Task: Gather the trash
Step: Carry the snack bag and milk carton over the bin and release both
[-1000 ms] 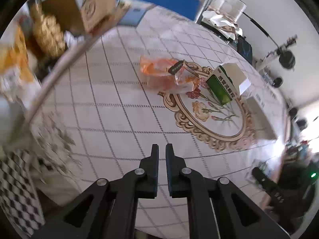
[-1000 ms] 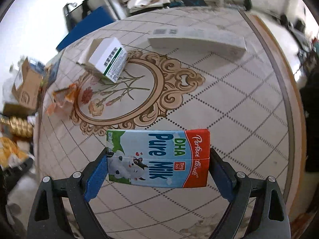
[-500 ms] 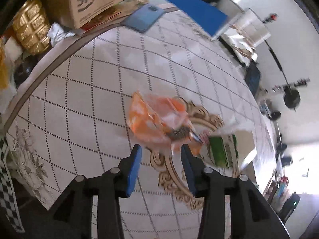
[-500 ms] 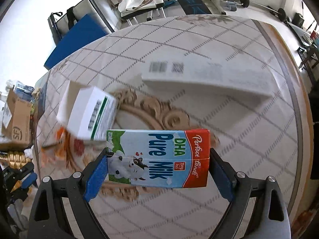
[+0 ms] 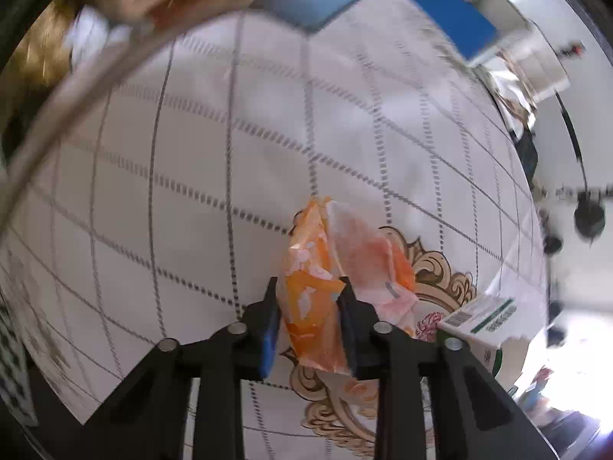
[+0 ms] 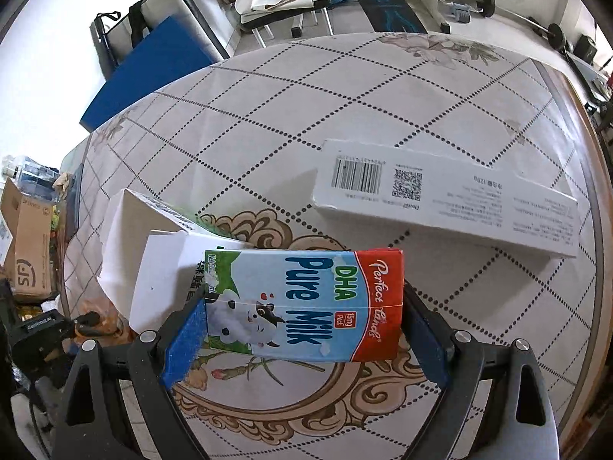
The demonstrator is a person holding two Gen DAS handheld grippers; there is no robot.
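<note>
A crumpled orange snack wrapper stands up between the fingers of my left gripper. Its jaws are closing and both pads touch the wrapper, just above the patterned tablecloth. A white and green carton lies to its right on the table. My right gripper is shut on a blue and red "Pure Milk" carton, held crosswise above the table. Under and left of it sits the same white and green carton. A long white box with a barcode lies beyond.
The table's curved edge runs down the right. Off the table at left stand a cardboard box and clutter. A blue mat, a bench and weights lie behind the far edge.
My left gripper came down over the orange wrapper, opened, and now closes around it. My right gripper carried the milk carton across the table toward the white and green carton.
</note>
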